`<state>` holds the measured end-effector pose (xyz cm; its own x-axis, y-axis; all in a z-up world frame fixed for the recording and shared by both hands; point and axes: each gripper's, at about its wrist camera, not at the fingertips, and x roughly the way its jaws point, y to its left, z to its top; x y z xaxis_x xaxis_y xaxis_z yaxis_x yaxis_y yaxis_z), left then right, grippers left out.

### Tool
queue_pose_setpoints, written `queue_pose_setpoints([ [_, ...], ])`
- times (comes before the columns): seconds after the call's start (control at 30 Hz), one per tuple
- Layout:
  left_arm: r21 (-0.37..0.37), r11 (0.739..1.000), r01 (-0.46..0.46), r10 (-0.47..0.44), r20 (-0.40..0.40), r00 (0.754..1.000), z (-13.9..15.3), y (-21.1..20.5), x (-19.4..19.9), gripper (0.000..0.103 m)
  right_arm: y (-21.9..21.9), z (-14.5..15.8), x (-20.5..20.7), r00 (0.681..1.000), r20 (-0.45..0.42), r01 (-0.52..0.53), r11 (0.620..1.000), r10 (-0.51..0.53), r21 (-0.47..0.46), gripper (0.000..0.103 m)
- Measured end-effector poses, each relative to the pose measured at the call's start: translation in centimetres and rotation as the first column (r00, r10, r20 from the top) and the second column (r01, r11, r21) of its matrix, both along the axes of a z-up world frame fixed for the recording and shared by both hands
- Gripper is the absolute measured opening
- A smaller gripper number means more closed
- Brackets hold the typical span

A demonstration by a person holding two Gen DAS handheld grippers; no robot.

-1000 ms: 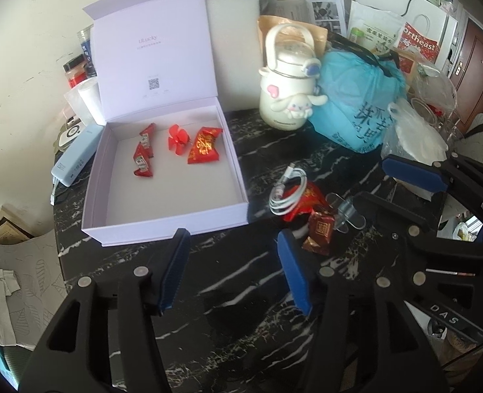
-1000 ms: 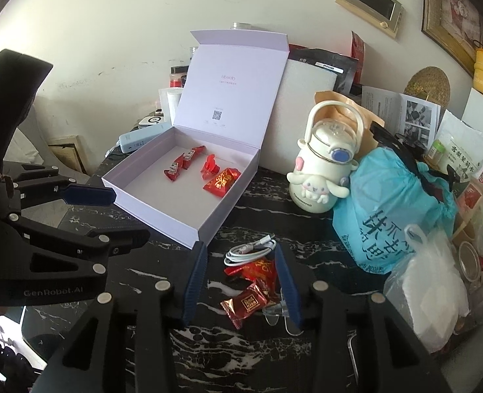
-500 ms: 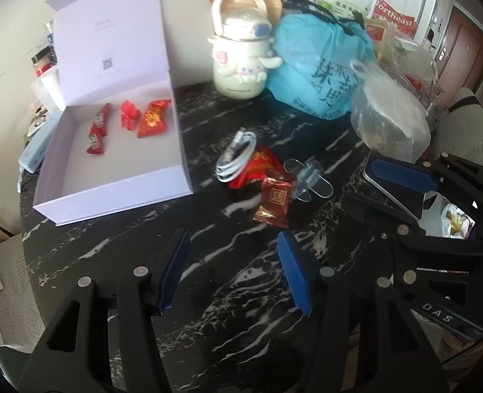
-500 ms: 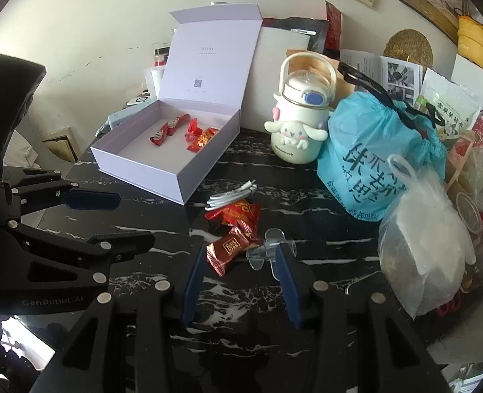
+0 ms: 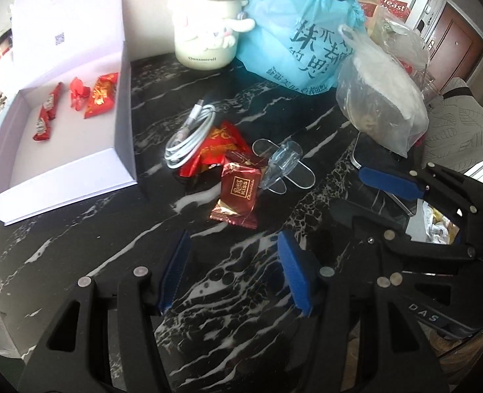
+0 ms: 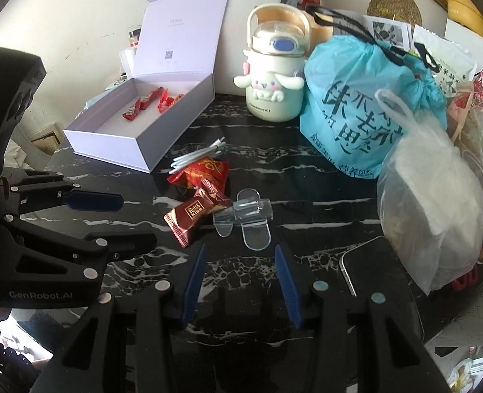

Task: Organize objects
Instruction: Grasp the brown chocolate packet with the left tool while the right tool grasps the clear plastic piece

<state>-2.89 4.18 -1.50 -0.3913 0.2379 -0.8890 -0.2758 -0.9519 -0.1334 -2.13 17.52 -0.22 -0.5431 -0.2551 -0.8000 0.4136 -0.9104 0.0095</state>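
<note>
Black marble table (image 5: 77,249) crowding; left gripper (image 5: 233,271) and right gripper (image 6: 238,278), both gaping, empty, now closing on chocolate wrapper (image 5: 238,196); lilac box (image 5: 123,131) sliding leftward, awaiting more sweets.

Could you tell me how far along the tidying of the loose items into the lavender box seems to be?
Partly done. Four red candies already lie in the open box. Nothing is in hand: the left gripper and right gripper are both open and empty. The brown chocolate, red packet, white cable and clear plastic piece remain on the table.
</note>
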Motion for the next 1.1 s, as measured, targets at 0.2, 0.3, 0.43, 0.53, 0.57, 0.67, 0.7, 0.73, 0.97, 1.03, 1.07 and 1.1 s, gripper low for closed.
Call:
queue_pose_setpoints([
  [0.2,0.005,1.000,0.000,0.000,0.000,1.000,-1.1,0.4,-1.0,0.054,0.2,-1.4,-1.3,1.000,0.018,-0.010,1.000,0.010,0.002,0.048],
  [0.3,0.004,1.000,0.003,-0.003,-0.002,1.000,-1.4,0.6,-1.5,0.054,0.4,-1.9,-2.1,1.000,0.025,-0.010,1.000,0.010,0.002,0.049],
  [0.43,0.016,1.000,0.000,0.000,0.011,1.000,-2.0,0.6,-2.2,0.054,0.7,-2.5,-3.0,0.999,0.040,-0.017,1.000,0.017,-0.003,0.053],
  [0.53,0.012,1.000,-0.006,0.006,0.017,1.000,-2.5,0.7,-2.9,0.054,1.1,-2.8,-3.5,0.999,0.043,-0.016,1.000,0.016,-0.003,0.057],
  [0.57,0.009,1.000,-0.008,0.008,0.020,1.000,-2.6,0.7,-3.1,0.054,1.2,-2.9,-3.7,0.999,0.046,-0.016,1.000,0.016,-0.005,0.057],
  [0.67,-0.005,1.000,-0.006,0.006,0.022,1.000,-3.1,1.1,-3.6,0.054,1.5,-3.3,-4.2,0.998,0.054,-0.011,1.000,0.011,-0.006,0.057],
  [0.7,-0.016,1.000,0.000,0.000,0.019,1.000,-3.2,1.2,-3.7,0.054,1.6,-3.4,-4.4,0.998,0.059,-0.008,1.000,0.009,-0.007,0.057],
  [0.73,-0.022,1.000,0.006,-0.006,0.014,1.000,-3.3,1.4,-3.8,0.054,1.7,-3.5,-4.5,0.998,0.063,-0.006,1.000,0.006,-0.009,0.057],
  [0.97,-0.006,1.000,0.030,-0.030,-0.015,0.999,-3.5,1.4,-4.1,0.052,2.2,-4.0,-5.6,0.996,0.087,0.004,0.998,0.002,-0.069,0.057],
  [1.03,-0.018,0.999,0.037,-0.037,-0.009,0.999,-3.7,1.4,-4.2,0.050,2.0,-4.1,-5.8,0.996,0.090,-0.001,0.997,0.009,-0.082,0.057],
  [1.07,-0.027,0.999,0.038,-0.038,-0.005,0.999,-3.9,1.5,-4.3,0.048,1.9,-4.1,-6.0,0.996,0.093,-0.005,0.996,0.014,-0.087,0.057],
  [1.1,-0.033,0.999,0.039,-0.039,0.000,0.999,-4.1,1.5,-4.3,0.046,1.7,-4.2,-6.1,0.995,0.094,-0.009,0.996,0.017,-0.090,0.057],
])
